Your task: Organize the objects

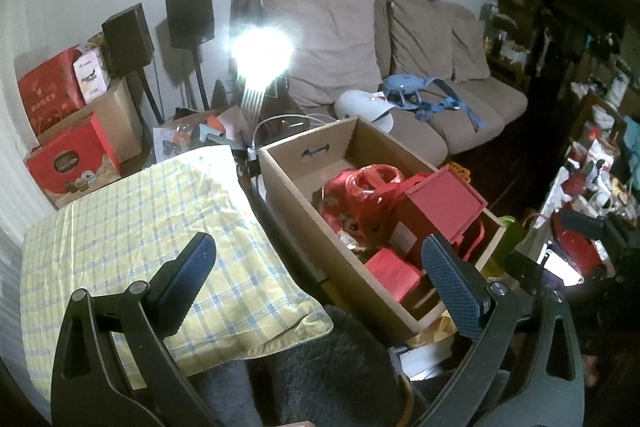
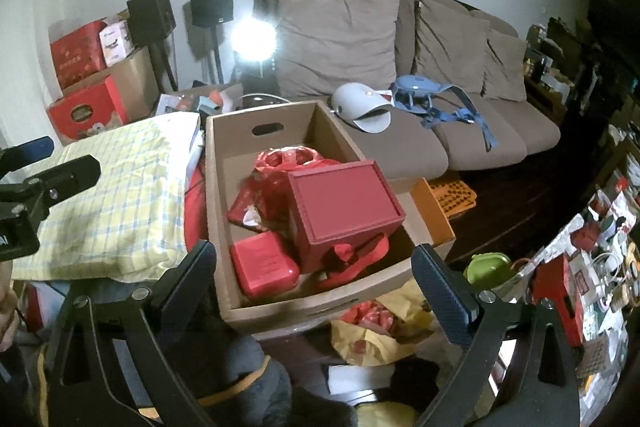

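Both fingers [image 2: 444,291] wide apart, empty.

The cardboard box [image 2: 224,187] holds a lidded box [image 2: 344,199] and a small case [image 2: 264,269]. Pillow [image 2: 120,195] lies left; sofa [image 2: 400,147] stands far.
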`<action>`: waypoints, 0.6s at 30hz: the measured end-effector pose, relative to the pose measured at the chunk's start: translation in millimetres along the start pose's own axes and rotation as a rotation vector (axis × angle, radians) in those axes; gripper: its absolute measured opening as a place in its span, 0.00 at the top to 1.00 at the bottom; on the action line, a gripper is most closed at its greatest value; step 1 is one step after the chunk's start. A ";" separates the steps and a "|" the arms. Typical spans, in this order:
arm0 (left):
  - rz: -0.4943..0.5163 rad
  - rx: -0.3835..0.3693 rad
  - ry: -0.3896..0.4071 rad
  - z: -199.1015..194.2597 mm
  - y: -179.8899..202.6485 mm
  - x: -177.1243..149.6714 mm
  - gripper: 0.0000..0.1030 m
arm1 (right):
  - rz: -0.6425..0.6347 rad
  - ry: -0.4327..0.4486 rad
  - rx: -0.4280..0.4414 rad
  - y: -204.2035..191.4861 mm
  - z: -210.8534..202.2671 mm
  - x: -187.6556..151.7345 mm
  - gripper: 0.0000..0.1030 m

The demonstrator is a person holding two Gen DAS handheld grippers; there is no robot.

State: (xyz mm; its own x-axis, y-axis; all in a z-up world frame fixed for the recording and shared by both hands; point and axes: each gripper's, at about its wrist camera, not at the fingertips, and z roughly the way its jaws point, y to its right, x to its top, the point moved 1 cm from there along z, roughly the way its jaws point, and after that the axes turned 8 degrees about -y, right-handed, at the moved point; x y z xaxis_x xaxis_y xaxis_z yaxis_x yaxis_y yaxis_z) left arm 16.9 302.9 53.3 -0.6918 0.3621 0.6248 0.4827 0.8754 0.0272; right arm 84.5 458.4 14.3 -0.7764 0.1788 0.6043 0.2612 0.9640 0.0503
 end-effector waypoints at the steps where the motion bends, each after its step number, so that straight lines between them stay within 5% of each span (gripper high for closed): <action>1: 0.000 0.000 -0.003 0.9 0.5 -0.2 0.00 | 0.000 0.000 0.001 0.2 0.5 0.3 0.04; 18: 0.050 -0.007 -0.055 19.8 7.7 -9.1 0.00 | 0.020 -0.018 0.004 6.7 9.7 0.7 0.04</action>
State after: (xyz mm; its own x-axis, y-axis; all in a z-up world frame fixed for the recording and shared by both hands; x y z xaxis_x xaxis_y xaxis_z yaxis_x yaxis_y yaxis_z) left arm 16.3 312.7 32.4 -0.6955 0.4222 0.5814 0.5208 0.8537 0.0030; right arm 80.1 466.8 7.3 -0.7811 0.2014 0.5910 0.2746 0.9609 0.0355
